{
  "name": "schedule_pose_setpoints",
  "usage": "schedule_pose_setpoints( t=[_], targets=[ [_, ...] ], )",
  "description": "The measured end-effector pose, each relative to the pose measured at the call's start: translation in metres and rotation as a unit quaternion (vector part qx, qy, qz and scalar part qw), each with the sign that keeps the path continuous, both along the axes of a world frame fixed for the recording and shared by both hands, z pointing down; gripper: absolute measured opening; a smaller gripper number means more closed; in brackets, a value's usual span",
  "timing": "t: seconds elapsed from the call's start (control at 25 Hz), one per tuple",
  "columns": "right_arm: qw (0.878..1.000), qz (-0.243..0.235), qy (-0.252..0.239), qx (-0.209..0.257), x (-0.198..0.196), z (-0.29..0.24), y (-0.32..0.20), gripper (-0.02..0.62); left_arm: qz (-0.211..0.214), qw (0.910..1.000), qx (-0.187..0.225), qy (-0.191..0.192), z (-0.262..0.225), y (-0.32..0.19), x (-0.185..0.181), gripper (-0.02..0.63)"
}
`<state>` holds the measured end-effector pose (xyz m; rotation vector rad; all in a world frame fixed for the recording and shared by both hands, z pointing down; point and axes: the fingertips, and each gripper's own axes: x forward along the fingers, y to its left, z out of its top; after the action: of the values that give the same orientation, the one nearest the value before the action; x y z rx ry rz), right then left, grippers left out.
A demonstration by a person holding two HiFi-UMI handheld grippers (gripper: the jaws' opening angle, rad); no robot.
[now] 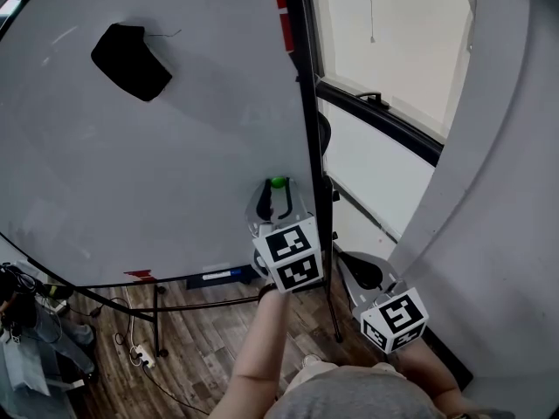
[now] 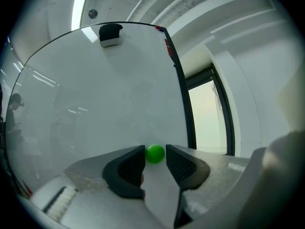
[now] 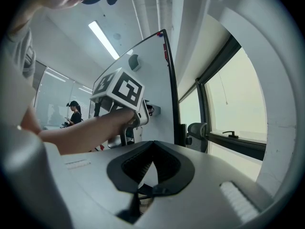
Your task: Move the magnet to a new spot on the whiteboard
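A small green magnet (image 1: pixel 278 182) sits low on the whiteboard (image 1: pixel 175 173), close to its right frame. My left gripper (image 1: pixel 278 190) is held up against the board with its jaws either side of the magnet. In the left gripper view the magnet (image 2: pixel 155 154) lies between the two black pads (image 2: pixel 131 168), which touch its sides, so my left gripper (image 2: pixel 155 150) is shut on it. My right gripper (image 1: pixel 345 258) hangs lower right, away from the board. In the right gripper view its jaws (image 3: pixel 152 147) meet at the tips with nothing between them.
A black eraser (image 1: pixel 131 61) clings to the board's upper left. The board's black frame post (image 1: pixel 310 147) runs beside the magnet, with a window (image 1: pixel 384 51) and an office chair (image 3: pixel 196 130) behind. Stand legs and cables (image 1: pixel 140 339) lie on the wooden floor. A person (image 3: pixel 75 112) stands far off.
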<state>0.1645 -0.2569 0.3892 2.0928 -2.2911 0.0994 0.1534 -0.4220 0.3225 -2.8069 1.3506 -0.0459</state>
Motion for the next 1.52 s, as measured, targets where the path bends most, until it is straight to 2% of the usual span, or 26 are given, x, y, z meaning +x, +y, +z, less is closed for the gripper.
schedule_pose_setpoints(
  t=[0.52, 0.68, 1.0, 1.24, 1.52],
  targets=[
    [0.999, -0.033, -0.001, -0.001, -0.011, -0.001, 0.017, 0.000, -0.016, 0.9996, -0.019, 0.013, 0.006, 0.029, -0.030, 0.133],
    [0.999, -0.053, -0.002, 0.002, -0.021, -0.003, 0.026, 0.000, -0.024, 0.9988, -0.033, 0.026, 0.009, 0.048, -0.053, 0.127],
    [0.995, -0.101, -0.005, 0.005, -0.043, -0.002, 0.052, 0.000, -0.061, 0.9963, -0.038, 0.046, 0.011, 0.102, -0.105, 0.006],
    [0.990, -0.140, -0.005, 0.008, -0.067, -0.001, 0.077, 0.000, -0.088, 0.9935, -0.054, 0.048, 0.025, 0.150, -0.150, 0.003],
    [0.983, -0.181, -0.010, 0.004, -0.098, 0.005, 0.114, 0.000, -0.097, 0.9924, -0.061, 0.046, 0.045, 0.215, -0.193, 0.003]
  ],
)
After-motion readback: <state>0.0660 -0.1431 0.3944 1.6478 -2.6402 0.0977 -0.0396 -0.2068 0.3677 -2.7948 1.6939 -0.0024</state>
